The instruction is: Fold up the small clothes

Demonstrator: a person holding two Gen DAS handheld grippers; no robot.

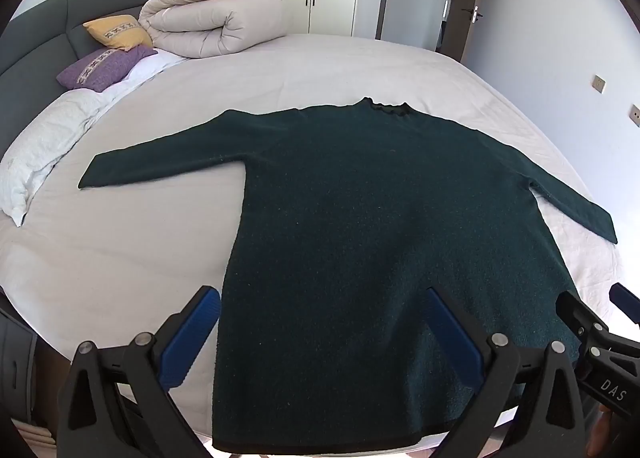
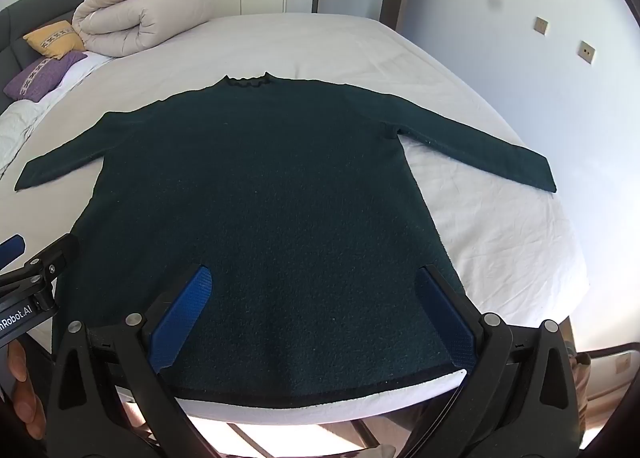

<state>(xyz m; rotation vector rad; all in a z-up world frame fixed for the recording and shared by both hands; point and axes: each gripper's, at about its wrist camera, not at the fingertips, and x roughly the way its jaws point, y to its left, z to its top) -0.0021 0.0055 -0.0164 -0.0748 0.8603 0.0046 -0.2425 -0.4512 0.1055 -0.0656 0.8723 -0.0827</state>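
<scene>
I'm over a bed (image 1: 320, 70) with a white, faintly creased sheet; wardrobe doors and a pale wall behind. A rolled beige duvet (image 1: 208, 24) sits by the grey headboard. The dark green sweater (image 1: 360, 218) lies flat mid-bed, collar away from me, hem at the near edge, sleeves spread sideways; fuzzy knit. My left gripper (image 1: 324, 328) and right gripper (image 2: 316, 308) hang above the hem, jaws spread wide, nothing held.

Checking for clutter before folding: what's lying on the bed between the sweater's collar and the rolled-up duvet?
Nothing: between the collar and the duvet only bare sheet shows, in both wrist views.
</scene>
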